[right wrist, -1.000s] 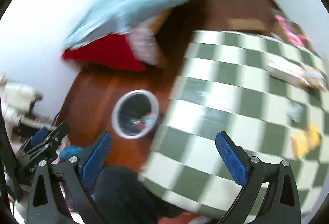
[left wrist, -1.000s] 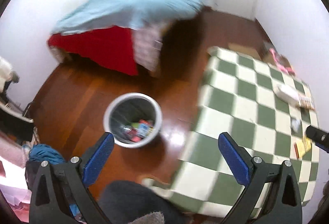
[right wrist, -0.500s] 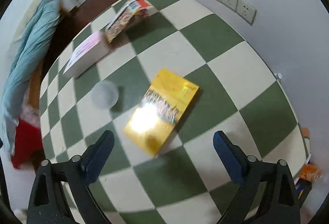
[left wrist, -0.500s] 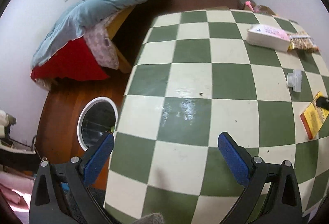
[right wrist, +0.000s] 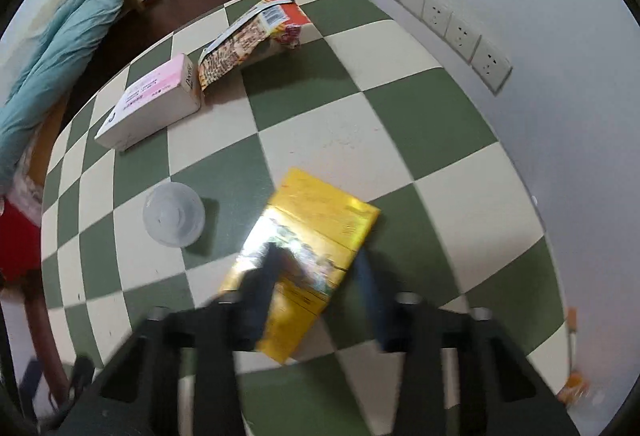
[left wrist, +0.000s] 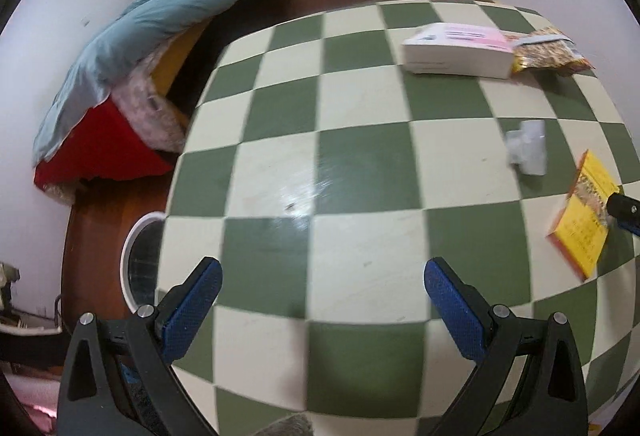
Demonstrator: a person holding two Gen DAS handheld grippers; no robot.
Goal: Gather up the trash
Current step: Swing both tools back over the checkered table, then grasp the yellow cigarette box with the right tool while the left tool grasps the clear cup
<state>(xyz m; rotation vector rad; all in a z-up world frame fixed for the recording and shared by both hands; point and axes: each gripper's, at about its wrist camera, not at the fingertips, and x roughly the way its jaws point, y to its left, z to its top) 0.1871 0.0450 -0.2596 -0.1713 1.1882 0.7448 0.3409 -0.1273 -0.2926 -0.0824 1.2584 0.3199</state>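
You've still got four bits on the table (left wrist: 360, 195): your right gripper (right wrist: 316, 288), fingers half-closed, straddles the yellow packet (right wrist: 316, 232), grip unclear, left gripper (left wrist: 320, 300) spread empty, with cup (right wrist: 174, 214), box (right wrist: 152, 103) and snack bag (right wrist: 248, 39) waiting farther off.

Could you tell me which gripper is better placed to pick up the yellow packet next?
The right gripper: its fingers already straddle the yellow packet on the table. The left gripper hovers open over bare squares, well away from it.

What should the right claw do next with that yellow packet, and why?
Probably squeeze shut on it. The right claw sits over the near end of the yellow packet, one finger on each side, though blur hides whether it grips yet. The packet lies flat on the checkered table, so lifting comes after.
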